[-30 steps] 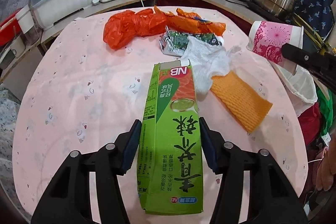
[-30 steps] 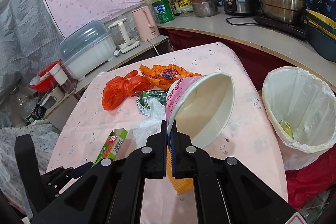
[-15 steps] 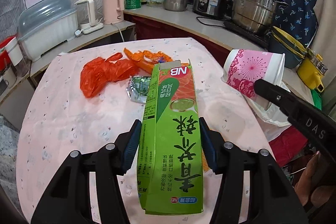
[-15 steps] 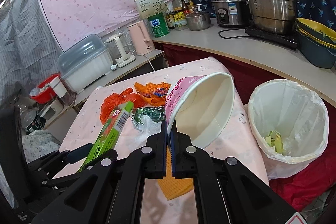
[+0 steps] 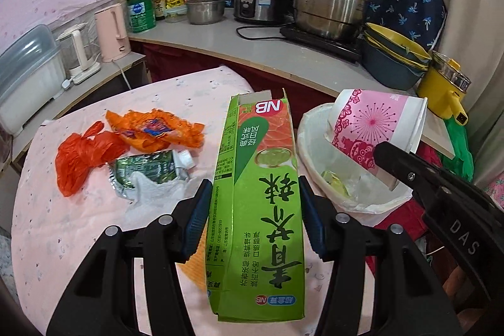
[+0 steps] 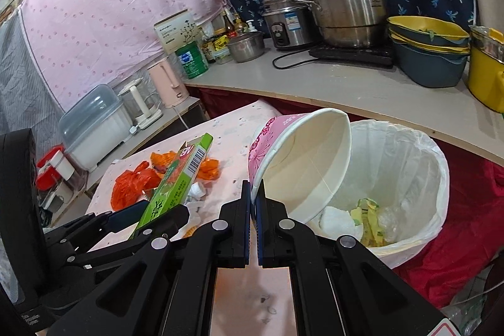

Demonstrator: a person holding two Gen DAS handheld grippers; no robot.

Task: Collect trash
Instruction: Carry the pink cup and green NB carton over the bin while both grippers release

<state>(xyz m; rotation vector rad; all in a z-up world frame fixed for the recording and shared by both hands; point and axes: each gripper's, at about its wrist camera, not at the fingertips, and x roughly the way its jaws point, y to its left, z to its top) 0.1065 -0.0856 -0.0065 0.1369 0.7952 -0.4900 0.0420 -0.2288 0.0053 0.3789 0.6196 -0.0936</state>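
Observation:
My left gripper (image 5: 253,203) is shut on a long green carton (image 5: 261,188), held above the pink table's right side. The carton also shows in the right wrist view (image 6: 176,178). My right gripper (image 6: 253,197) is shut on the rim of a pink-and-white paper cup (image 6: 299,159), held tilted over the white-lined trash bin (image 6: 409,147). In the left wrist view the cup (image 5: 375,122) hangs over the bin (image 5: 315,147). Orange plastic bags (image 5: 88,153), an orange wrapper (image 5: 154,131), a green foil packet (image 5: 145,169) and white tissue (image 5: 151,194) lie on the table.
The pink table (image 5: 63,225) ends just before the bin. A curved counter (image 6: 346,84) behind holds steel pots (image 6: 346,8), stacked bowls (image 6: 428,52), a yellow pot (image 6: 488,65) and bottles. A pink kettle (image 5: 111,32) and a plastic bin (image 5: 28,68) stand at left.
Both grippers have moved right, toward the bin, with their loads. The cup now hangs over the bin's opening and the carton is lifted near the table's right edge.

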